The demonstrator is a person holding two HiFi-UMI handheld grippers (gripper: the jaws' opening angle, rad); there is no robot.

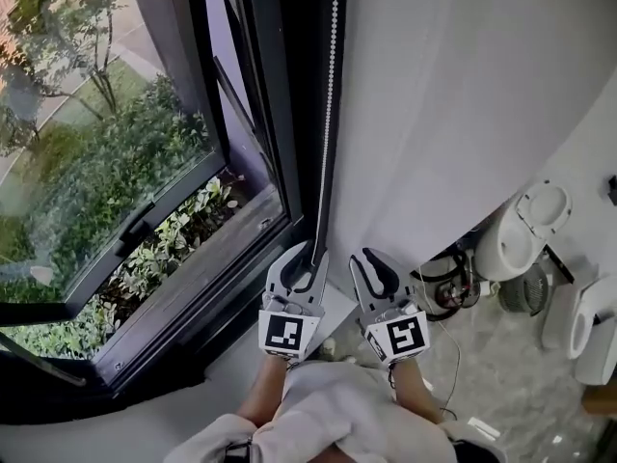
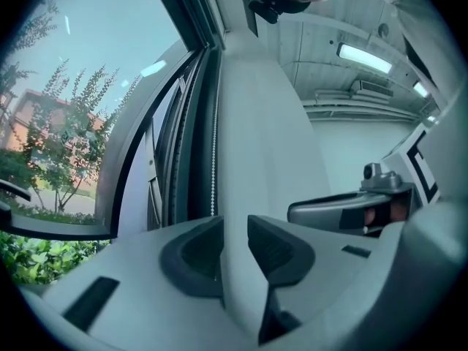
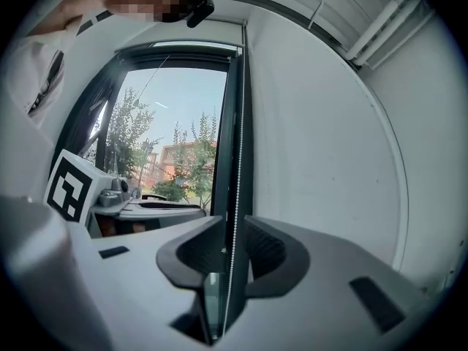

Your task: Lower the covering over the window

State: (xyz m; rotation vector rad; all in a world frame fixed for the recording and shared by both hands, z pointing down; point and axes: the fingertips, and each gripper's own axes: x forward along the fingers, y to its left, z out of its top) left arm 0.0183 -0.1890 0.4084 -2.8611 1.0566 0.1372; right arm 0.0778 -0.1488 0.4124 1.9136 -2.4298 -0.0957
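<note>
**Two hand-held grippers at a window.** The left gripper and the right gripper lie side by side, near each other but apart. Both point toward the dark frame, where it meets the white wall on the window's right. The bead chain hangs along the frame between glass and wall. In the head view it drops to the left gripper's tips. In the left gripper view the fingers stand spread, the wall shows through their gap, and the chain hangs just to their left. In the right gripper view the fingers are likewise spread. There the chain lines up with the gap and neither pad presses on it; whether it lies inside the gap or beyond it cannot be told. The blind shows only as a pale strip across the window's top. The glass below it is uncovered, with trees outside.
</note>
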